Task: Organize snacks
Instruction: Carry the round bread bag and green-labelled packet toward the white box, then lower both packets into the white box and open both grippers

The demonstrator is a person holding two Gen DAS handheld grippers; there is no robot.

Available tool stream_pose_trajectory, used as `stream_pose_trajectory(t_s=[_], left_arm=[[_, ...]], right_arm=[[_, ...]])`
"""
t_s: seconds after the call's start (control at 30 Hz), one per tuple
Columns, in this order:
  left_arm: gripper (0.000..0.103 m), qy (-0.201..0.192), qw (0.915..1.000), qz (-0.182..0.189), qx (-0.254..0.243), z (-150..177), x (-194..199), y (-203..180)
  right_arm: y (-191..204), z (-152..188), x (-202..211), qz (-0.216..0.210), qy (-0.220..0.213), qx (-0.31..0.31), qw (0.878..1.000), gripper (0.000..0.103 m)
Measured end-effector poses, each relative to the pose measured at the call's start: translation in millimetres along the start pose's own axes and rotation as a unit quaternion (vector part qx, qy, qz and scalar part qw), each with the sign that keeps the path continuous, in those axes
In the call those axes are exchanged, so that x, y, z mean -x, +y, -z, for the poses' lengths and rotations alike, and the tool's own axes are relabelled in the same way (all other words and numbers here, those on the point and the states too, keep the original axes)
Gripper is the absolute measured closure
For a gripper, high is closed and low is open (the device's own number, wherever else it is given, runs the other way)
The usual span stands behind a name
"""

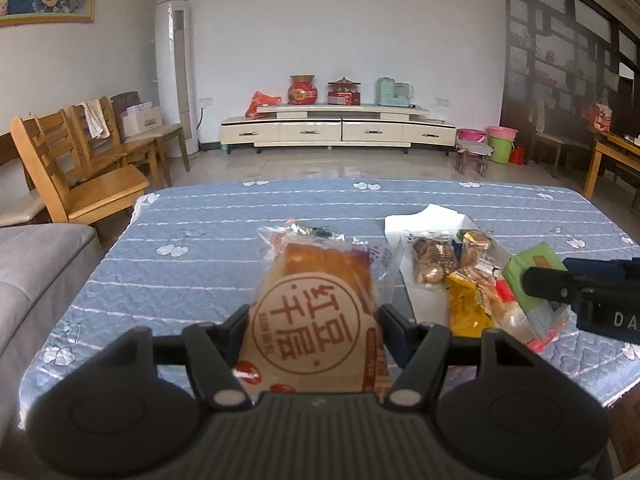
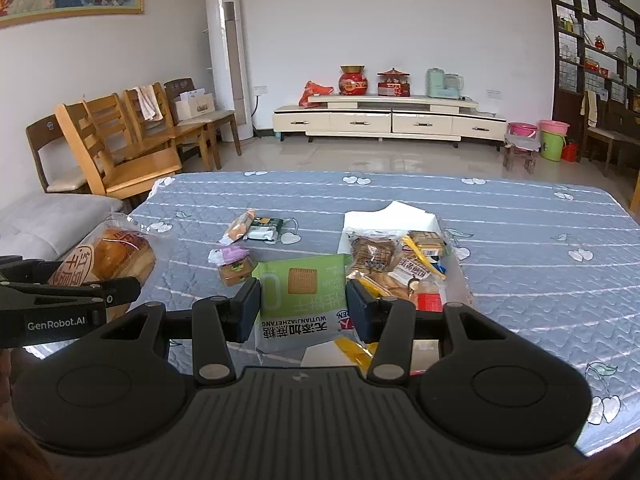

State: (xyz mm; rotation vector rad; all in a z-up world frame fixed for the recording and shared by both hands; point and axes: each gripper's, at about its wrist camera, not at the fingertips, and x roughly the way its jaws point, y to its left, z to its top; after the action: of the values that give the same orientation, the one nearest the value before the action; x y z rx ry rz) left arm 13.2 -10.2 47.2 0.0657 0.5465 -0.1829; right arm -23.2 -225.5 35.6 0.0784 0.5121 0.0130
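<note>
My left gripper (image 1: 312,316) is shut on a clear-wrapped bread packet (image 1: 320,300) with a red round stamp, held above the blue quilted table (image 1: 200,248); the packet also shows in the right wrist view (image 2: 112,260). My right gripper (image 2: 302,304) is shut on a green biscuit packet (image 2: 300,292), held beside the white box (image 2: 384,216); the packet also shows in the left wrist view (image 1: 528,272). The white box (image 1: 424,216) holds several snack packets (image 2: 380,256). Three small snack packets (image 2: 252,228) lie loose on the table left of the box.
Wooden chairs (image 2: 120,152) stand beyond the table's far left corner, and a grey sofa (image 1: 36,272) runs along its left side. A TV cabinet (image 2: 384,116) stands against the far wall. The table's right half shows bare cloth (image 2: 540,248).
</note>
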Motion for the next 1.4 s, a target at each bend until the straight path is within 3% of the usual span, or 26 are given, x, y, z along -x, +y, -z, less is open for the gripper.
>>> stream_pose_trajectory(t_s=[1.4], left_arm=[[0.036, 0.006, 0.9978, 0.055, -0.038, -10.7, -25.7, -45.7]], right_arm=[[-12.7, -0.9, 1.5, 0.068, -0.008, -0.046, 0.997, 0.045]])
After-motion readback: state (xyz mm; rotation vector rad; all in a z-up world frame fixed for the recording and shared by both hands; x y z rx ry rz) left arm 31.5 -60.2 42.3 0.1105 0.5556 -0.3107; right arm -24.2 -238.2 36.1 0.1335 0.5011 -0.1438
